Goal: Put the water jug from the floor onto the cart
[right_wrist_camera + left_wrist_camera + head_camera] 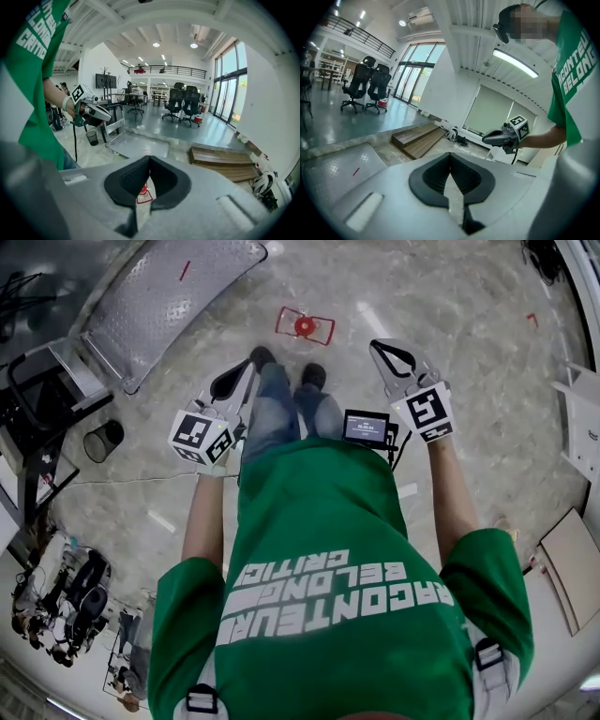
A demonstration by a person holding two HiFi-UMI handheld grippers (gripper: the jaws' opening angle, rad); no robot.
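The water jug (305,326) stands on the floor ahead of the person's feet. From above I see its red cap inside a red-taped square. In the right gripper view the jug (143,191) shows low down, behind the shut jaws. The cart (169,292), a flat metal platform, lies at the upper left; it also appears as the cart (138,144) and the cart (337,168). My left gripper (251,367) and right gripper (375,345) are held out in front, above the floor, both shut and holding nothing. The jug lies between and beyond them.
A black waste bin (103,439) stands left of the person, near a dark desk frame (37,399). Wooden steps (225,161) and office chairs (183,105) lie further off. A white helmet (262,183) rests by the right wall.
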